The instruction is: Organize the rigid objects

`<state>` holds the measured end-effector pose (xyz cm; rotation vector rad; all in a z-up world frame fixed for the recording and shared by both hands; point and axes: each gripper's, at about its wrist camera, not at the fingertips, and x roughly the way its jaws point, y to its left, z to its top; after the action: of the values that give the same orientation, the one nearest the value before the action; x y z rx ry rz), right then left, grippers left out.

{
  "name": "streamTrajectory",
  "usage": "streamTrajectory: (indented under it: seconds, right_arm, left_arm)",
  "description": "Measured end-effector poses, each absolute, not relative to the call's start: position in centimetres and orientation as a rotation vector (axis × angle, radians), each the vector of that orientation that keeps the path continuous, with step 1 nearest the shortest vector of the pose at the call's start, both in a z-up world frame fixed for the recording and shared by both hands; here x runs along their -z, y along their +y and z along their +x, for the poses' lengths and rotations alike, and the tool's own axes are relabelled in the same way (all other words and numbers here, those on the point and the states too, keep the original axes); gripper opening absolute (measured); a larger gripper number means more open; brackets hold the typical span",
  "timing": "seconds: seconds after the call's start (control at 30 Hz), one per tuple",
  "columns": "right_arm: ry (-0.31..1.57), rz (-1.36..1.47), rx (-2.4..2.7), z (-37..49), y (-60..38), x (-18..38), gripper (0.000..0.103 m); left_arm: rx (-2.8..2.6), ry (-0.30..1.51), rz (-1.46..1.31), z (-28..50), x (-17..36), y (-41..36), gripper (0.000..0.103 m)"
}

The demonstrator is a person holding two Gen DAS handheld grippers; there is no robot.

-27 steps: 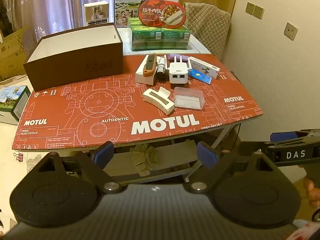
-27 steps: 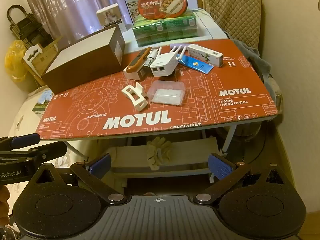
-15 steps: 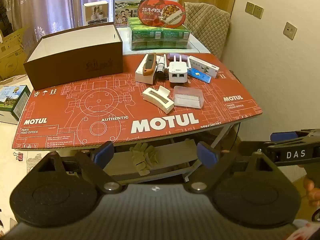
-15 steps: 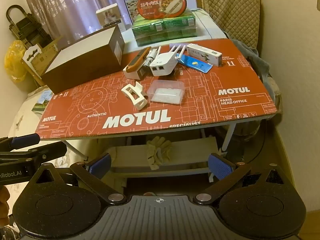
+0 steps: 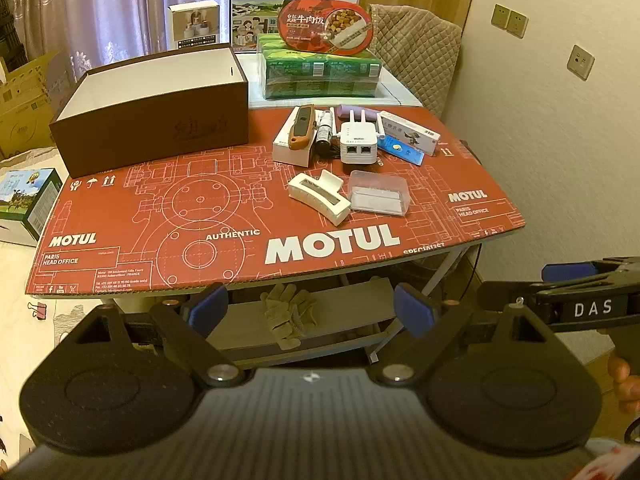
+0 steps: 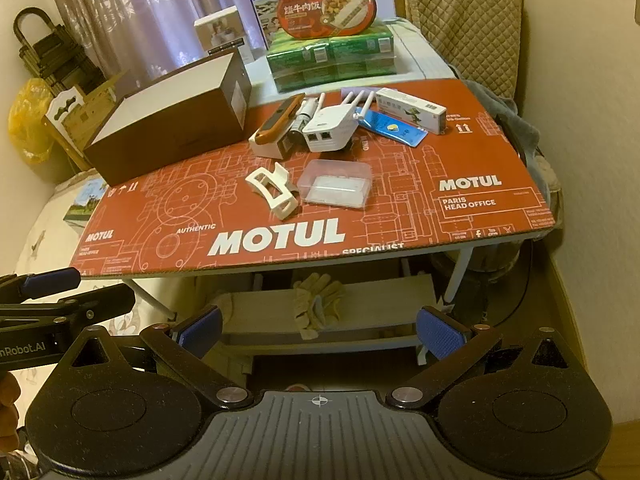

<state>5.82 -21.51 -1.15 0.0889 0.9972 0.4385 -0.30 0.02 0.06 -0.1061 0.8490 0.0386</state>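
Observation:
A red MOTUL-printed board (image 5: 224, 208) covers the table. On it lie a white hair claw (image 5: 318, 197) (image 6: 274, 190), a clear plastic case (image 5: 379, 198) (image 6: 336, 188), a white router (image 5: 358, 144) (image 6: 326, 130), an orange utility knife (image 5: 302, 126) on a white box, a small bottle (image 5: 325, 130), a blue card (image 5: 402, 151) and a long white carton (image 5: 408, 132). An open brown box (image 5: 154, 108) (image 6: 172, 128) stands at the left. My left gripper (image 5: 310, 310) and right gripper (image 6: 320, 330) are open and empty, held below the table's front edge.
Green packs (image 5: 320, 70) with a red food tray (image 5: 328, 26) and a milk carton box (image 5: 268, 4) stand behind the board. Gloves (image 5: 290, 312) lie on a lower shelf. A wall is at the right. Boxes sit on the floor at the left (image 5: 28, 200).
Both views have crept slightly closer to the table. Nothing on the table has moved and both grippers stay open.

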Motion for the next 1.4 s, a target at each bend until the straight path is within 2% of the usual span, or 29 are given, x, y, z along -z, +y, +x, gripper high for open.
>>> streamTrajectory:
  seconds: [1.4]
  right_arm:
    - [0.998,0.093,-0.439,6.0,-21.74,1.29,0.101]
  left_arm:
    - [-0.034,0.859,-0.099,-0.24,0.41,0.32,0.088]
